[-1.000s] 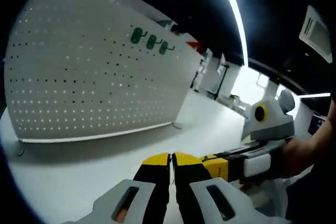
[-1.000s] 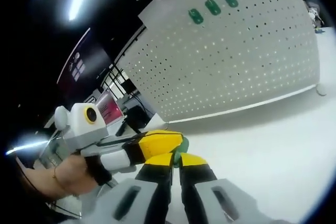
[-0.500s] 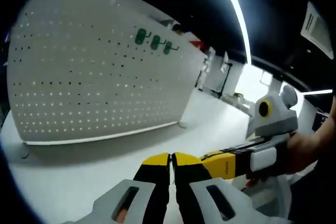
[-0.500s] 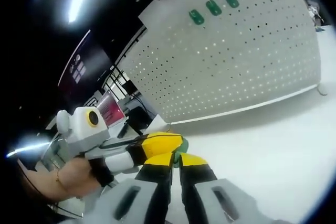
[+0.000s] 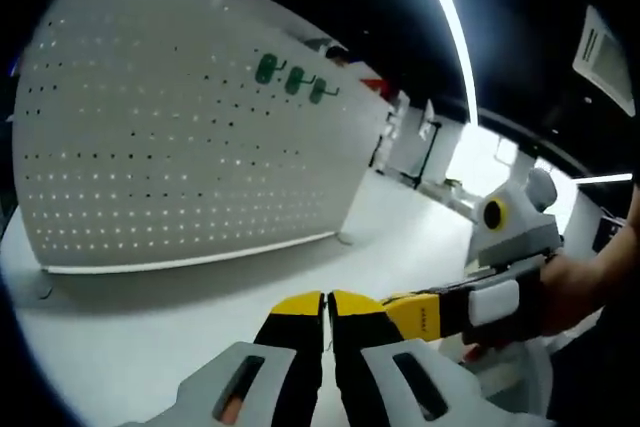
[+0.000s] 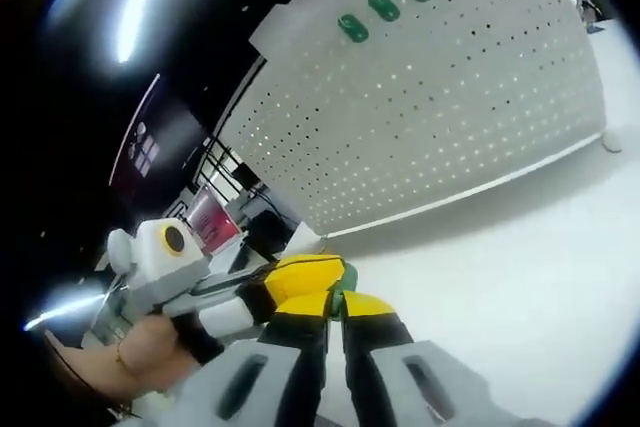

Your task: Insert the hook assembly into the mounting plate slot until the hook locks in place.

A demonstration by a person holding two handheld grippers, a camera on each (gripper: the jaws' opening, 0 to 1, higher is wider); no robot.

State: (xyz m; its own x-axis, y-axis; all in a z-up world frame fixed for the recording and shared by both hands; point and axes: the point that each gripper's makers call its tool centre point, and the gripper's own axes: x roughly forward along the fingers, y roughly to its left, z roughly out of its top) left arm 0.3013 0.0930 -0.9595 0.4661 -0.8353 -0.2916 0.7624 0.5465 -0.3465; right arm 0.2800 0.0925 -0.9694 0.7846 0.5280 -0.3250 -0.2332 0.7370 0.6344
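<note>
White perforated metal makes up the tall upright mounting plate (image 5: 190, 137), a pegboard standing on small feet on a white tabletop (image 5: 150, 337). Three small green plastic hooks (image 5: 290, 79) sit side by side in one row near the plate's upper edge; in the right gripper view the same three hooks (image 6: 382, 7) appear high on the panel.

In the left gripper view, the left gripper (image 5: 327, 309), with yellow-tipped black jaws on grey bodies, rises from the bottom with its jaws pressed together; nothing can be seen between them. The right gripper (image 5: 425, 317) comes in from the right, held by a person's hand (image 5: 575, 292), its yellow tip just beside the left gripper's tip.

The right gripper view adds what the left one hides: a sliver of green plastic, the hook assembly (image 6: 340, 299), shows at the tips of the right gripper (image 6: 336, 307), whose jaws are closed on it. The left gripper (image 6: 300, 277) enters here from the left, its yellow tip touching or just beside that green piece; which of the two cannot be told. A person's hand (image 6: 145, 352) grips its grey body.

The hook assembly is well apart from the mounting plate, low over the tabletop in front of it. The right gripper view also shows a reddish screen (image 6: 212, 222) past the plate's left edge.
</note>
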